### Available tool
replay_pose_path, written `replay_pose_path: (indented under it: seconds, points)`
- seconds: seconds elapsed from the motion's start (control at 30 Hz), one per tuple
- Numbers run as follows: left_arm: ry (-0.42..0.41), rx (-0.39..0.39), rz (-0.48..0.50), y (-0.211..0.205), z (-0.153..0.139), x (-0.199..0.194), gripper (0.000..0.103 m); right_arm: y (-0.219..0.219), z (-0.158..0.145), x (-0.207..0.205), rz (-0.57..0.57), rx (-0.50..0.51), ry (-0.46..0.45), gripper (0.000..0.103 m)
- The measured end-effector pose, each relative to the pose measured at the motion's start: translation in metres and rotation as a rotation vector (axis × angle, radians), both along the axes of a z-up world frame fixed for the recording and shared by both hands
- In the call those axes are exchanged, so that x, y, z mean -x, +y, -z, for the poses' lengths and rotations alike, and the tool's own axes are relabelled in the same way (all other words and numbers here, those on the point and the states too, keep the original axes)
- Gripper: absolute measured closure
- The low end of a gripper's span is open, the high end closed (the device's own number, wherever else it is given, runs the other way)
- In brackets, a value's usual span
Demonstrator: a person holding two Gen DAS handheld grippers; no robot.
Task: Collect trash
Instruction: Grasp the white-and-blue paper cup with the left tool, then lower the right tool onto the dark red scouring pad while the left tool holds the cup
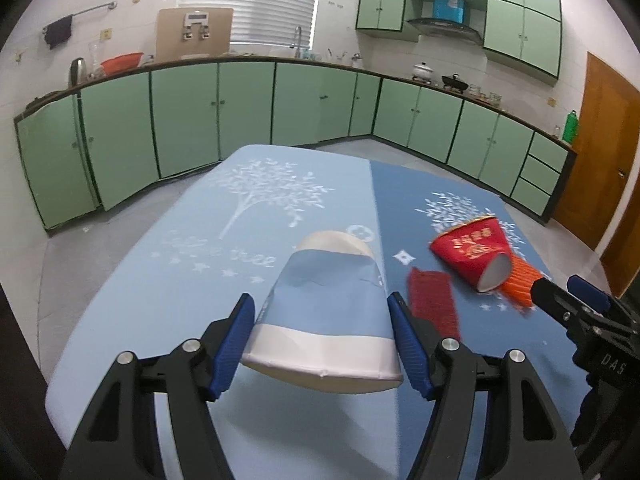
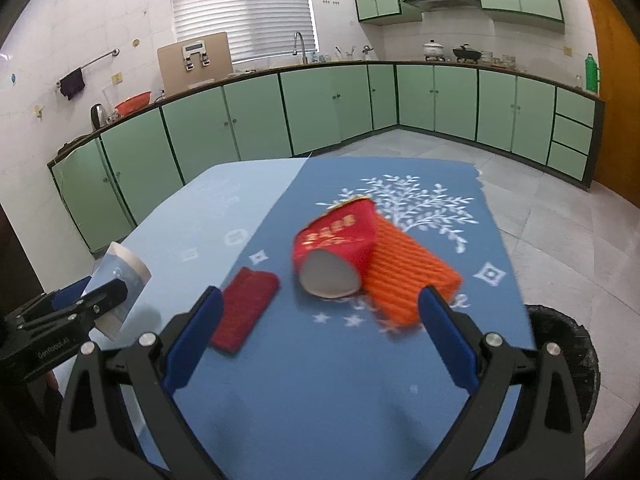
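- Left wrist view: our left claw (image 1: 322, 316) straddles the blue paper cup (image 1: 326, 308), which lies on its side with its mouth away from us. The blue pads (image 1: 408, 344) sit against both walls, so we judge it grasped, though how firmly we cannot tell.
- The cup looks lifted off the bench (image 1: 160, 280); in the right wrist view it hangs tilted above the cloth. We should squeeze gently, since thin paper walls will likely buckle.
- Our right claw (image 2: 320, 336) is spread wide and holds nothing.
- Taking the red cup (image 2: 340, 248) as landmark: the orange corrugated sleeve (image 2: 412, 276) touches its right side, and the dark red sleeve (image 2: 246, 314) lies to its left, apart.
- A dark bin (image 2: 568, 356) sits right of the red cup, beyond the bench edge; we would carry pieces there.
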State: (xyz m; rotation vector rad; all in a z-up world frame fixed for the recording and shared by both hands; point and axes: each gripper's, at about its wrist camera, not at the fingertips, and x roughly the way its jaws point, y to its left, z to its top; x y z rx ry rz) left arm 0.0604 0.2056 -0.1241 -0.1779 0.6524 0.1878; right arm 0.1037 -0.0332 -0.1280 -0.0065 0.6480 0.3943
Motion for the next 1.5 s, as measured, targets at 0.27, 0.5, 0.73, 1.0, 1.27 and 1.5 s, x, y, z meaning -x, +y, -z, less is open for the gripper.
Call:
replay_pose_path:
  seconds: [0.27,0.5,0.73,1.0,1.27,1.5]
  points:
    - [0.022,-0.011,-0.03,0.029,0.008,0.009,0.036,0.053,0.013,0.002,-0.004,0.044,0.038,0.008]
    - [0.031,-0.001,-0.043,0.046,0.013,0.016,0.036,0.088,0.022,-0.001,0.017,0.118,0.068,0.009]
    - [0.036,0.022,-0.062,0.064,0.017,0.019,0.036,0.1,0.035,-0.013,0.035,0.143,0.15,0.021]
    - [0.04,0.053,-0.078,0.071,0.022,0.021,0.036,0.106,0.047,-0.019,0.017,0.148,0.226,0.046]
    - [0.028,0.048,-0.071,0.065,0.017,0.022,0.036,0.096,0.037,-0.013,-0.023,0.11,0.211,0.052]
    - [0.008,0.054,-0.018,0.039,0.006,0.015,0.036,0.07,0.006,0.003,-0.033,0.064,0.14,0.052]
